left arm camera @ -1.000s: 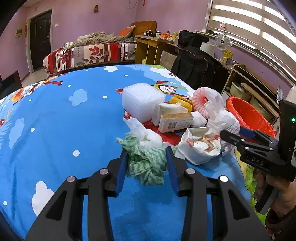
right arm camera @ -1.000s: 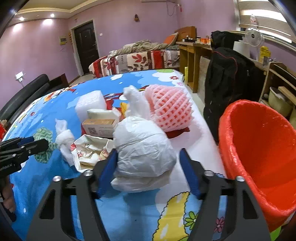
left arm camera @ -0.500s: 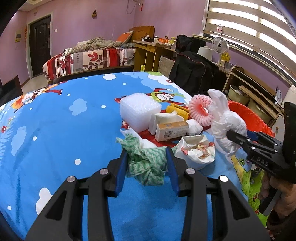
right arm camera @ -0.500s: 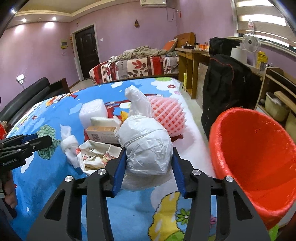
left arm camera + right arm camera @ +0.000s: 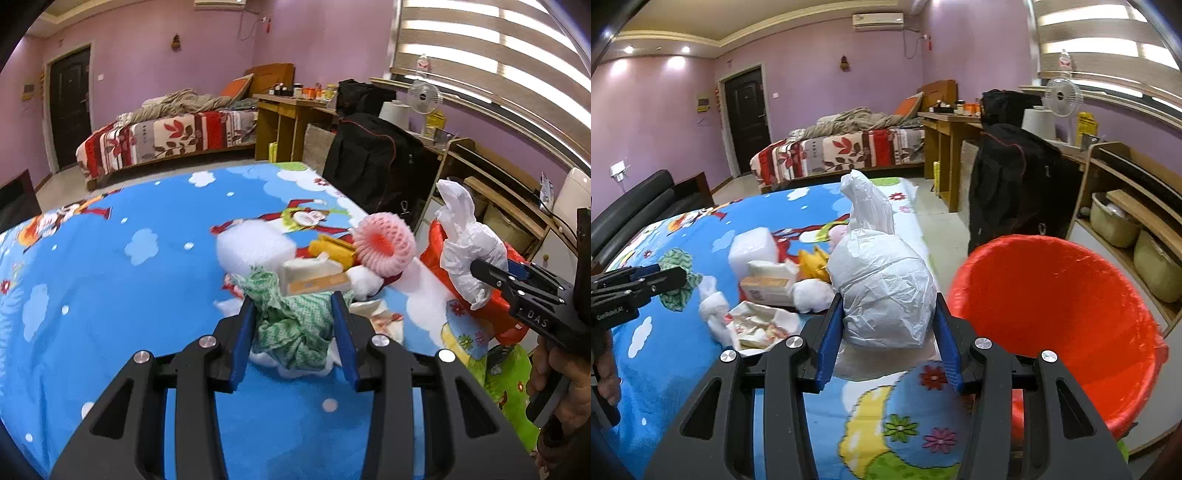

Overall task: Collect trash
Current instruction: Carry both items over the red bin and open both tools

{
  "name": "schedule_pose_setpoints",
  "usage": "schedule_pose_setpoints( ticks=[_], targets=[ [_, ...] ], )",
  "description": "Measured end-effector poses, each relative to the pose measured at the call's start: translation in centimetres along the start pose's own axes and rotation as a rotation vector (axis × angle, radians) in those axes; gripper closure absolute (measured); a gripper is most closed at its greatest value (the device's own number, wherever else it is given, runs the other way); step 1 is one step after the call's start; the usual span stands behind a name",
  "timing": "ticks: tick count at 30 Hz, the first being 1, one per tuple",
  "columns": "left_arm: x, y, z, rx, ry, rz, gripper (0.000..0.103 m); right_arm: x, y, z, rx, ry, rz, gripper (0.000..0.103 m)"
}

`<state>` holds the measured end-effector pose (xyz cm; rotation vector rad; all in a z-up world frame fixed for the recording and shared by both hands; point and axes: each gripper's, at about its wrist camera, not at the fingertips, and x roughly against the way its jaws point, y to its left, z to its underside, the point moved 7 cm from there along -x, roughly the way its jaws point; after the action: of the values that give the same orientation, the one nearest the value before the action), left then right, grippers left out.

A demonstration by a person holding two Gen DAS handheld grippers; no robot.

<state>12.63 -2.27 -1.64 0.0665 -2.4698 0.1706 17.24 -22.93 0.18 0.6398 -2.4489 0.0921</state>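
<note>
Blue cartoon-print tablecloth (image 5: 110, 288) with clouds covers table. Bed (image 5: 846, 147) with red-and-white floral cover and rumpled grey blanket against far purple wall. Dark door (image 5: 746, 118) at left of bed. Wooden desk (image 5: 284, 110) carrying small bottles. Black bag (image 5: 1015, 184) near wooden shelves. White fan (image 5: 1063, 98) on window ledge. Air conditioner (image 5: 878, 21) high on wall.

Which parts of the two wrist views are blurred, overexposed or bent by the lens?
Left wrist view: the white bubble-wrap block and small cardboard box smear with motion blur; the striped window blinds blow out and curve.
Right wrist view: the rim of the red plastic bin is soft, the white plastic bag stays sharp, and ceiling spotlights flare on the purple wall.
</note>
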Motion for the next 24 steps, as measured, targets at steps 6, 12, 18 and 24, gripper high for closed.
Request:
schedule_pose_setpoints(
  ticks=[6, 12, 18, 24],
  targets=[
    [-0.5, -2.1, -1.4, -0.034, -0.005, 0.035, 0.064, 0.8, -2.7, -0.3, -0.034, -0.014, 0.042, 0.057],
    [-1.3, -5.2, -3.0, -0.087, -0.010, 0.075, 0.064, 1.7, -5.6, -0.5, -0.064, -0.029, 0.091, 0.057],
    [-2.3, -8.5, -4.8, -0.122, -0.012, 0.132, 0.064, 2.6, -8.8, -0.6, -0.095, -0.038, 0.146, 0.057],
    [-3.6, -12.7, -6.1, -0.174, -0.007, 0.190, 0.064, 3.4, -11.7, -0.4, -0.123, -0.043, 0.187, 0.057]
  ],
)
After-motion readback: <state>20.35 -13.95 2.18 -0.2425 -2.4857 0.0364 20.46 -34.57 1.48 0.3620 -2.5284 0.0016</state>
